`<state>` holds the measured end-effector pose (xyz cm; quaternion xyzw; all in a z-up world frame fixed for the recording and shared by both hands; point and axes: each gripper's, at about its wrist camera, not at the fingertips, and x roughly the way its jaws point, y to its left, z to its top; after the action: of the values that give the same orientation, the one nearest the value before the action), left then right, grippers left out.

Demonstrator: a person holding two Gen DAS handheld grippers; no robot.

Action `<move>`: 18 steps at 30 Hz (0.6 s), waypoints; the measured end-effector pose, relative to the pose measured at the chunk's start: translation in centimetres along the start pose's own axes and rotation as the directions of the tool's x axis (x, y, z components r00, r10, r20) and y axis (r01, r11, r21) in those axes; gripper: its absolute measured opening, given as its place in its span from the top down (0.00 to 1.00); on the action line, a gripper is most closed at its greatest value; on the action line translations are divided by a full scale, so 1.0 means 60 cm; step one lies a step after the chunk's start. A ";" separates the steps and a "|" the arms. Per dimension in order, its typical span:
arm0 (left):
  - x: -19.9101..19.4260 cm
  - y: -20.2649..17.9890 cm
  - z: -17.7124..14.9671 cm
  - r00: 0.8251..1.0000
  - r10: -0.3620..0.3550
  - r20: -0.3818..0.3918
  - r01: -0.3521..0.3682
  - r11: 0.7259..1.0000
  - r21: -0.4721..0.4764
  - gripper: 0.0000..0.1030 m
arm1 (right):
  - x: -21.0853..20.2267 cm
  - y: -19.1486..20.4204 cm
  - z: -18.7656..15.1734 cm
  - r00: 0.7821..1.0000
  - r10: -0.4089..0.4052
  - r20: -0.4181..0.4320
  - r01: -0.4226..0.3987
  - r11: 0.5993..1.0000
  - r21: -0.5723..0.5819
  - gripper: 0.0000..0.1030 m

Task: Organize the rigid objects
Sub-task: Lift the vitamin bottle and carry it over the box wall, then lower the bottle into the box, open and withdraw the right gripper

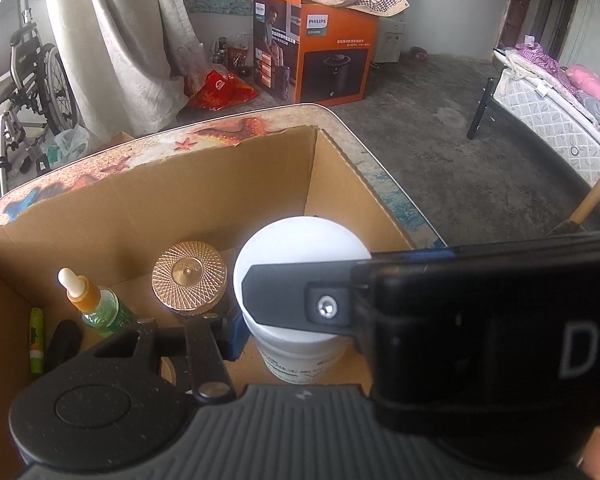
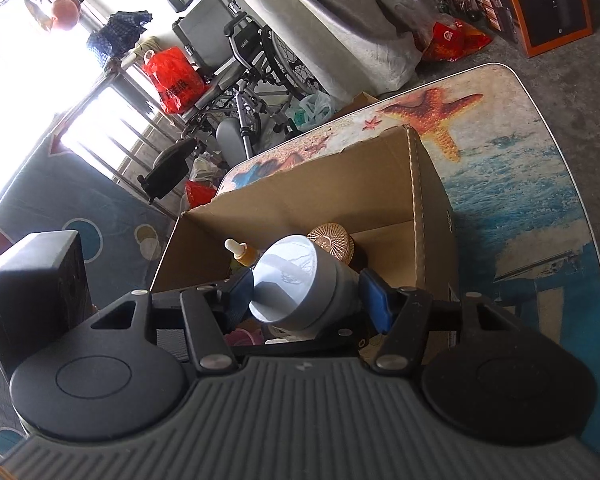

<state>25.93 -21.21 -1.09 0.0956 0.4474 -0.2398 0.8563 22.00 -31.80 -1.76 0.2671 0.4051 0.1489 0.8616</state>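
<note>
While the cardboard box sits on the starfish-printed table, its contents read from the left wall inward: a slim green tube, a dark oval object, a green dropper bottle with an orange collar and white bulb, a jar with a rose-gold ribbed lid, and then a white tub standing upright on the box floor. In the left wrist view only one blue pad of the left gripper shows, just beside the tub's left side; a black device covers the other side, so whether that gripper is spread or pressing cannot be told. In the right wrist view the right gripper pinches a pale grey cup between its blue pads, the cup tipped on its side with its open mouth facing the camera, held over the box near the dropper bottle and the rose-gold jar. The cup looks like light, stiff plastic with smooth, possibly slippery walls, so a grip across the middle of its body, as here, seems sound. The dropper bottle may be glass and is probably the thing to avoid knocking when setting the cup down.
</note>
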 end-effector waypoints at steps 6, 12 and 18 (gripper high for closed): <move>0.007 0.000 0.001 1.000 -0.006 -0.003 0.006 1.000 -0.002 0.36 | -0.001 -0.010 -0.002 1.000 -0.004 0.012 0.004 1.000 -0.006 0.45; -0.026 -0.005 -0.004 0.998 0.017 0.060 -0.018 1.000 0.020 0.17 | -0.027 0.005 -0.010 0.997 -0.008 0.072 0.010 0.999 -0.031 0.38; -0.110 -0.009 -0.029 0.988 0.020 0.153 -0.024 0.999 0.028 0.13 | -0.102 0.036 -0.031 0.979 -0.004 0.206 0.011 0.999 -0.030 0.26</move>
<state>21.19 -18.90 3.27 0.0948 0.3759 -0.2436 0.8890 16.67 -32.28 2.31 0.2662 0.3125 0.1234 0.9035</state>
